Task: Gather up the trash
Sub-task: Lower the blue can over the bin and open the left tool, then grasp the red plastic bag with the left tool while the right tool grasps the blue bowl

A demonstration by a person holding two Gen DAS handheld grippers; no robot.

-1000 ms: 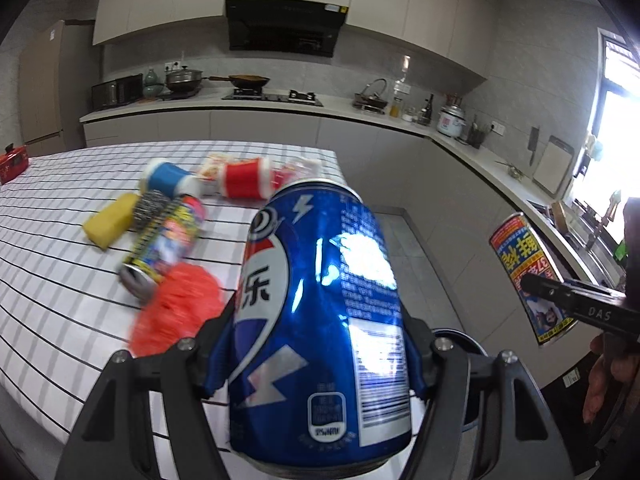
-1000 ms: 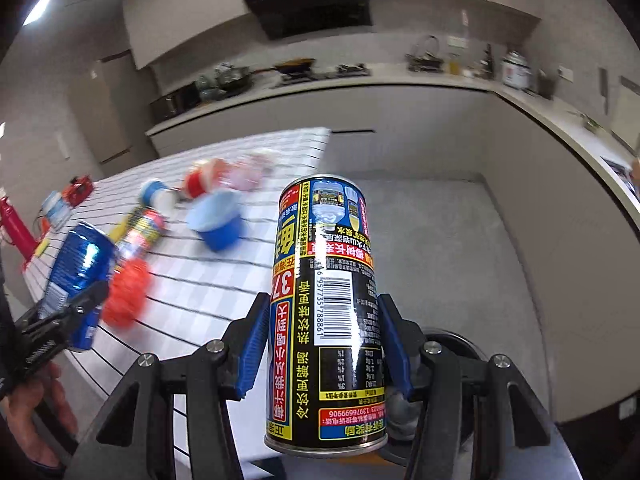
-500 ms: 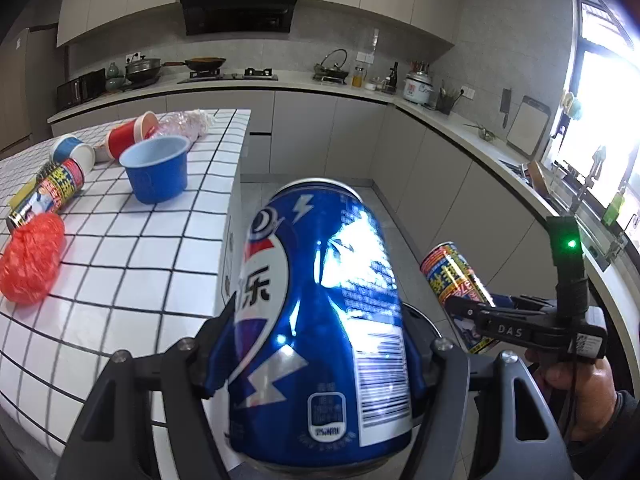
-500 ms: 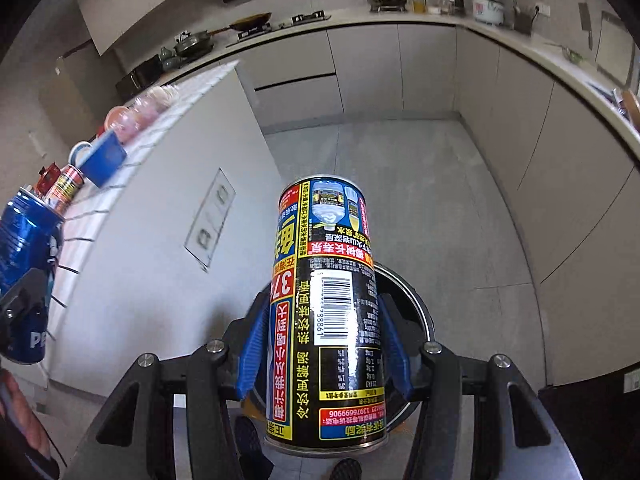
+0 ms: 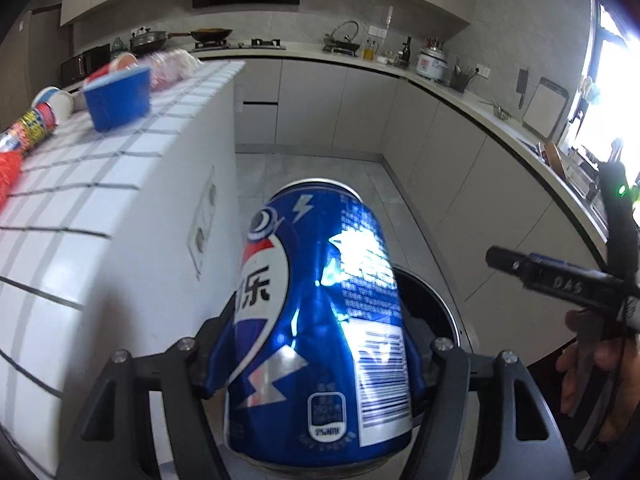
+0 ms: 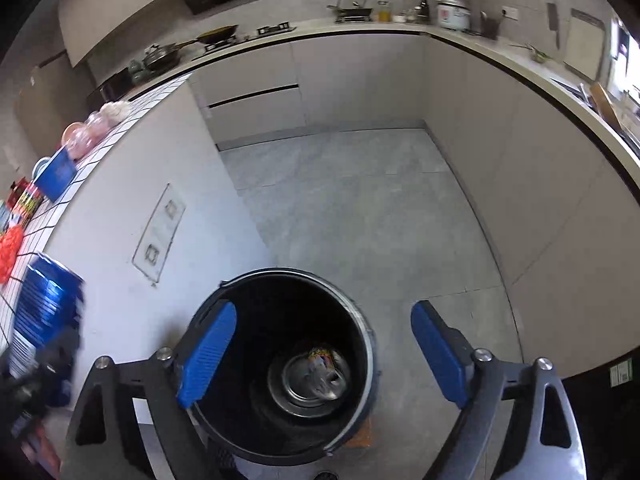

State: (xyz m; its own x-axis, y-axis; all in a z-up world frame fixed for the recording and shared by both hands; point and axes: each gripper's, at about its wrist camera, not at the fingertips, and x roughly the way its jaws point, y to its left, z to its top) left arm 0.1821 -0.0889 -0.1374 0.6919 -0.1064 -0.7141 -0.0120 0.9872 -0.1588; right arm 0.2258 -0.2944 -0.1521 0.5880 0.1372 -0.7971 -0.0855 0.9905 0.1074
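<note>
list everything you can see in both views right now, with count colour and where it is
soda can: 1, blue, red and white, clamped in the left gripper, beside the bin
trash bin: 1, black, on the floor by the island
dropped can: 1, black and yellow with a silver end, at the bottom of the trash bin
island counter: 1, white tiles with dark lines, left of the bin
bowl: 1, blue, on the island counter
spray can: 1, yellow and red label, lying on the island counter
mesh ball: 1, red, at the counter's left edge
rice cooker: 1, white, on the back worktop
left gripper: 1, black with blue pads, shut on the soda can
right gripper: 1, black with blue pads, open above the trash bin
</note>
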